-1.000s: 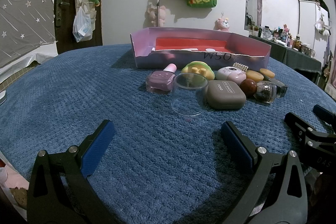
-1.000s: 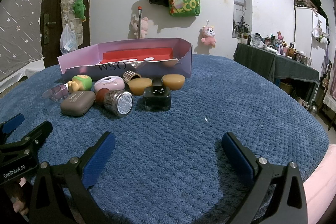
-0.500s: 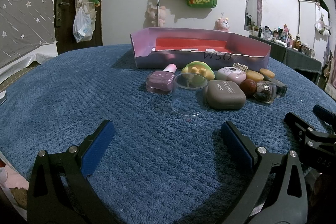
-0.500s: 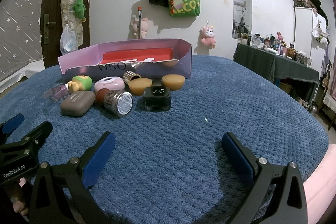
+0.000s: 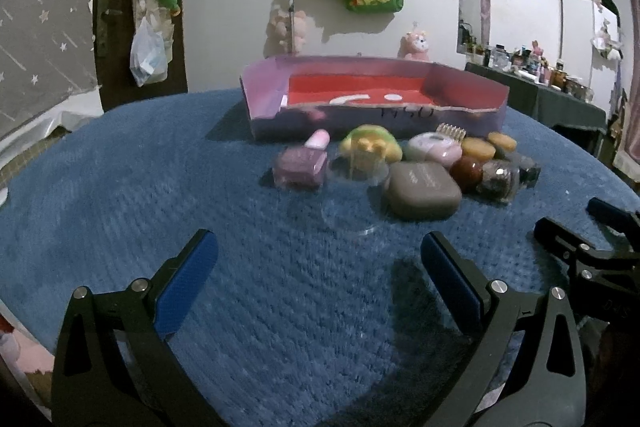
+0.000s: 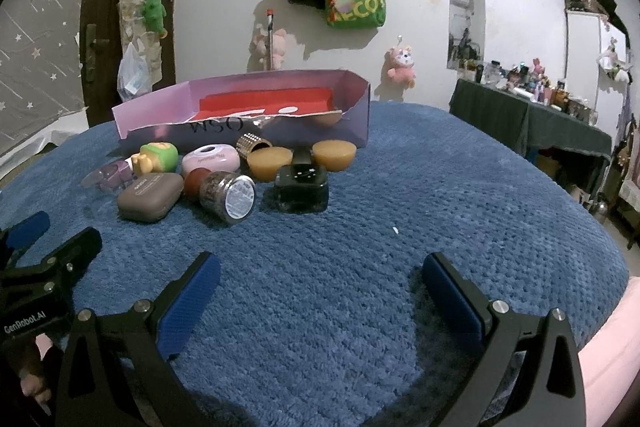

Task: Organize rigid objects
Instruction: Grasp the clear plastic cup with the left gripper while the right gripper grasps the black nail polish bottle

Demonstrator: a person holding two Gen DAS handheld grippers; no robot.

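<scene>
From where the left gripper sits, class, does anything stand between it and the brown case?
Partly. The left gripper is open, with bare blue blanket ahead. A clear plastic cup stands just left of the brown case, close to the straight path. Nothing else intervenes.

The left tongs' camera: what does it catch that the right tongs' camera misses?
Only the left view shows the clear cup plainly, with the right tongs at its edge. Only the right view shows the black square bottle fully and the left tongs. Both show the purple box, brown case and blue blanket.
</scene>
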